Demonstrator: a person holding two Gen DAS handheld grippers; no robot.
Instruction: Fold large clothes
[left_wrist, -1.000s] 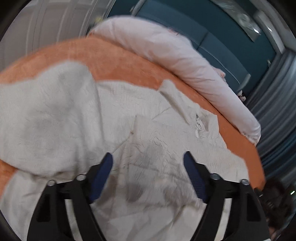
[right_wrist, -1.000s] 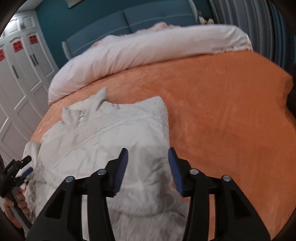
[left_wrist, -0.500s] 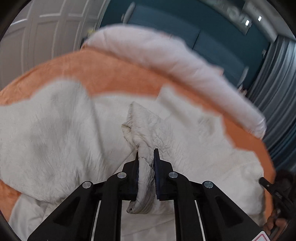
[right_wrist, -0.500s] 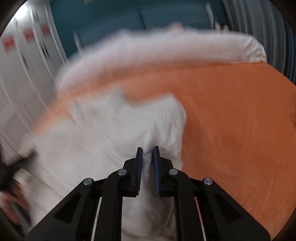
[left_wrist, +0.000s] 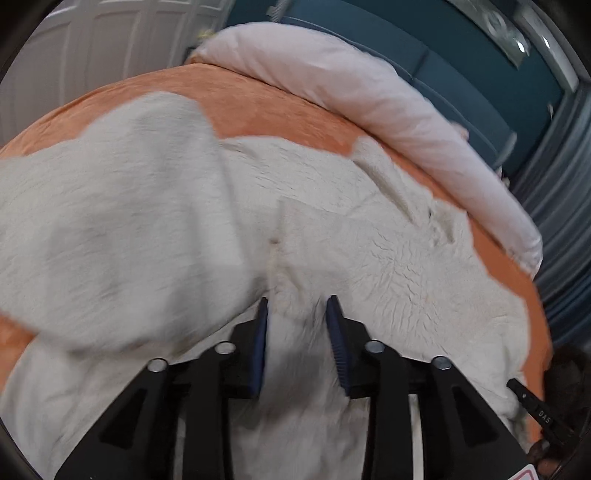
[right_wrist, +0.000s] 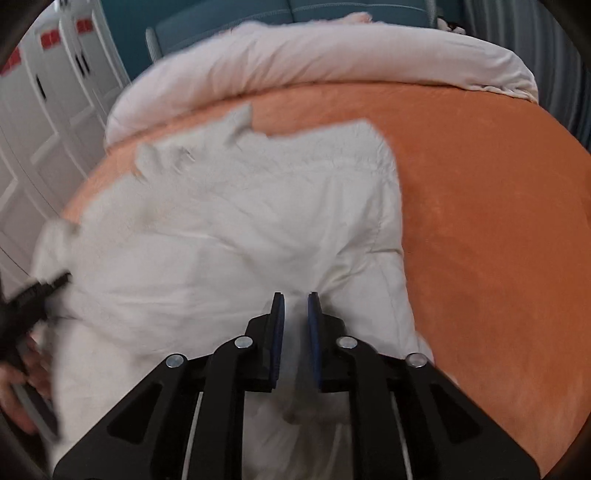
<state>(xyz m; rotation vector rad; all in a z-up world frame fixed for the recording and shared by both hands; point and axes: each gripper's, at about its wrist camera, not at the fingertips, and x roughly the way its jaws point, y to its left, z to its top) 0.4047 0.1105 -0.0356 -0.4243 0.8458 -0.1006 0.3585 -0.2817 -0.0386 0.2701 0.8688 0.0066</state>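
Since the earlier frame the left gripper (left_wrist: 297, 325) has just been opening, cloth between its jaws, while the right gripper (right_wrist: 295, 325) pinches the white garment's (right_wrist: 236, 221) hem on the bed (right_wrist: 498, 221): mid-fold, so next the left must regrip.

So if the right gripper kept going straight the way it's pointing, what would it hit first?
Most likely the white garment itself. The right gripper already has a fold of it between its fingers, and more cloth lies straight ahead on the orange bedcover. Depth is hard to judge.

Near hem of white garment (left_wrist: 369, 258) cut off at bottom edge, partly hidden under left gripper (left_wrist: 297, 308). Motion blur smears garment folds and collar. Hand (right_wrist: 22, 373) at left edge blurred, partly cut off.
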